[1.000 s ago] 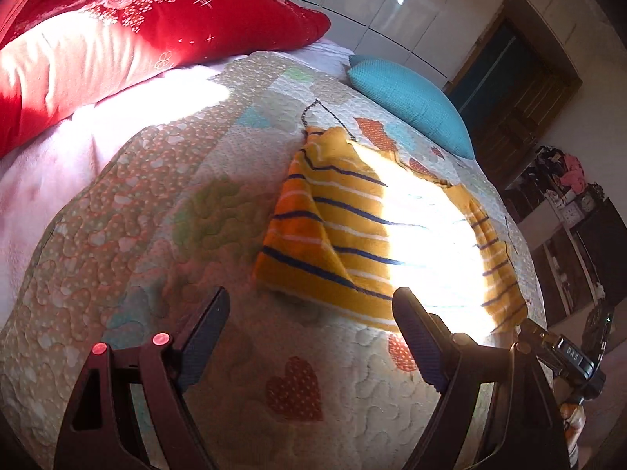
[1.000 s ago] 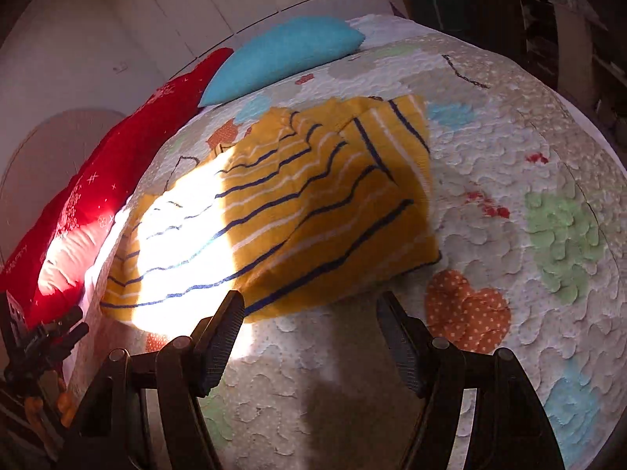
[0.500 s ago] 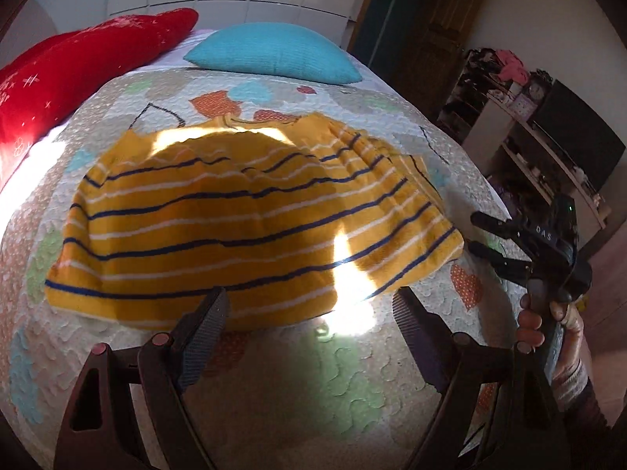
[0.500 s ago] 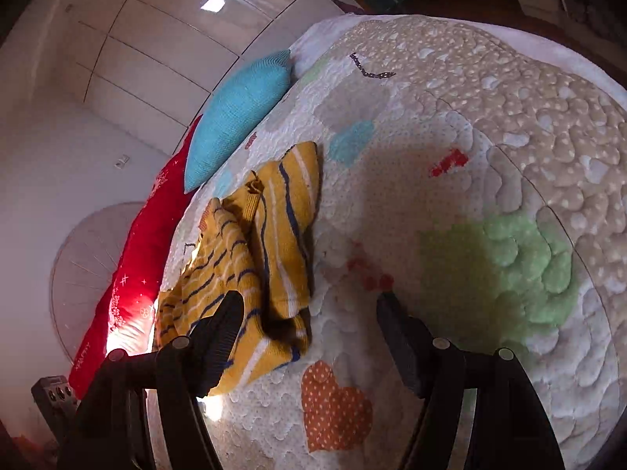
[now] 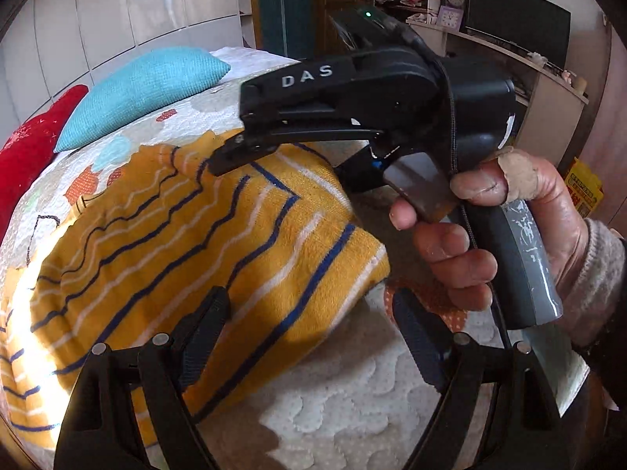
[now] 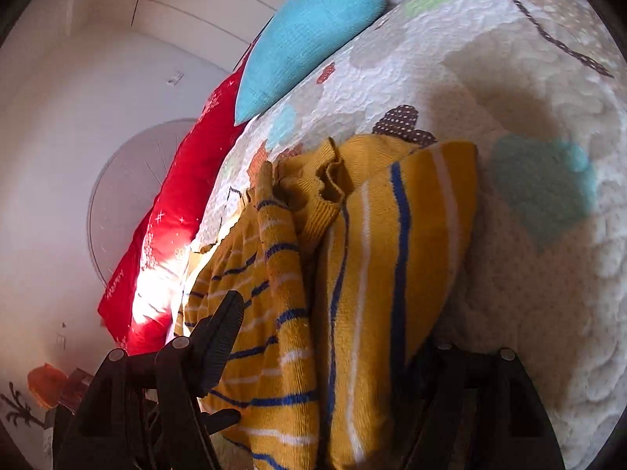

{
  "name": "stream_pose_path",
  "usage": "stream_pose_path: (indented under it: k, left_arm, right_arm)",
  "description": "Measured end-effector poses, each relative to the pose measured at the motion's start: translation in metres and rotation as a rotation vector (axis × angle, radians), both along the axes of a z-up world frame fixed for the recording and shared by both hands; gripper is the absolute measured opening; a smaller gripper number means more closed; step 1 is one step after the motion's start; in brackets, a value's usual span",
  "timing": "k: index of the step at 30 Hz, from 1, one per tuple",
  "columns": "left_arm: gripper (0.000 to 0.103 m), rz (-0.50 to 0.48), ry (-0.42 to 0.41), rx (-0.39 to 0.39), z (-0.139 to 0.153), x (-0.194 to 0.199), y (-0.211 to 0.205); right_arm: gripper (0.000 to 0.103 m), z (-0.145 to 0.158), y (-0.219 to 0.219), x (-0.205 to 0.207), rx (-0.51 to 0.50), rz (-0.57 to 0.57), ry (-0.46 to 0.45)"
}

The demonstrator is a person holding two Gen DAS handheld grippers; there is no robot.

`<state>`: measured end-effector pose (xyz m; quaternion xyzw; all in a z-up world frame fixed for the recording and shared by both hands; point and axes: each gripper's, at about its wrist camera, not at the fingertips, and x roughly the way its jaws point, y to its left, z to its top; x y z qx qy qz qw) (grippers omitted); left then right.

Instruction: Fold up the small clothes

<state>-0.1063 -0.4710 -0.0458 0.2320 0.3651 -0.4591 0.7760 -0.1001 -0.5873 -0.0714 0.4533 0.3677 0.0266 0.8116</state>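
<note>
The yellow striped sweater (image 5: 168,258) is lying rumpled on the quilted bed (image 5: 352,384), near its edge. The left gripper (image 5: 309,337) is hovering released beside it; the right gripper (image 6: 333,356) is straddling its fabric, grip unclear.

Sweater (image 6: 364,274): knit cloth, soft, matt, ribbed at the collar. Quilt (image 5: 337,403): stitched cotton-like cloth, puffy, bumpy, matt. Blue pillow (image 6: 309,31) beyond the sweater: coarse woven cloth. Red pillow (image 6: 176,211): smooth cloth, slight sheen in sun. Right gripper (image 5: 235,152): matt black plastic body, glossy grey handle. Left gripper (image 5: 309,340) fingers (image 5: 203,337): black plastic, ridged pads. Wall panels (image 5: 117,11) behind: glossy.
</note>
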Motion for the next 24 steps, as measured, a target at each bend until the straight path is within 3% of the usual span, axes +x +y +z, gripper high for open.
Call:
stream_pose_path:
  k: [2, 3, 4, 5, 6, 8, 11, 15, 20, 24]
  left_arm:
    - [0.084, 0.016, 0.022, -0.003, -0.005, 0.007, -0.007]
    - [0.083, 0.026, 0.034, -0.007, -0.007, 0.011, -0.010]
    - [0.073, 0.036, 0.046, -0.016, -0.010, 0.015, -0.011]
    - [0.046, 0.051, 0.055, -0.019, -0.011, 0.019, -0.011]
    - [0.032, 0.075, 0.055, -0.015, -0.012, 0.023, -0.011]
    - [0.014, 0.096, 0.125, -0.056, -0.006, 0.034, -0.005]
    - [0.012, 0.132, 0.201, -0.131, 0.009, 0.048, 0.014]
    - [0.012, 0.182, 0.228, -0.245, 0.038, 0.061, 0.053]
    - [0.012, 0.278, 0.263, -0.385, 0.066, 0.080, 0.121]
    - [0.011, 0.384, 0.328, -0.466, 0.065, 0.103, 0.187]
  right_arm:
    - [0.074, 0.001, 0.003, 0.010, -0.025, 0.033, 0.012]
    - [0.062, 0.001, 0.003, 0.015, -0.042, 0.039, 0.023]
    - [0.052, 0.000, 0.004, 0.020, -0.059, 0.044, 0.037]
    - [0.027, -0.001, 0.006, 0.023, -0.063, 0.047, 0.055]
    - [0.021, -0.005, 0.005, 0.025, -0.056, 0.045, 0.072]
    - [0.019, -0.007, 0.005, 0.024, -0.050, 0.013, 0.083]
    - [0.017, 0.007, 0.007, 0.022, -0.065, -0.025, 0.076]
    - [0.017, 0.051, 0.034, 0.034, -0.155, -0.020, 0.049]
    - [0.017, 0.101, 0.094, 0.078, -0.293, 0.056, 0.038]
    - [0.017, 0.112, 0.153, 0.126, -0.377, 0.149, 0.067]
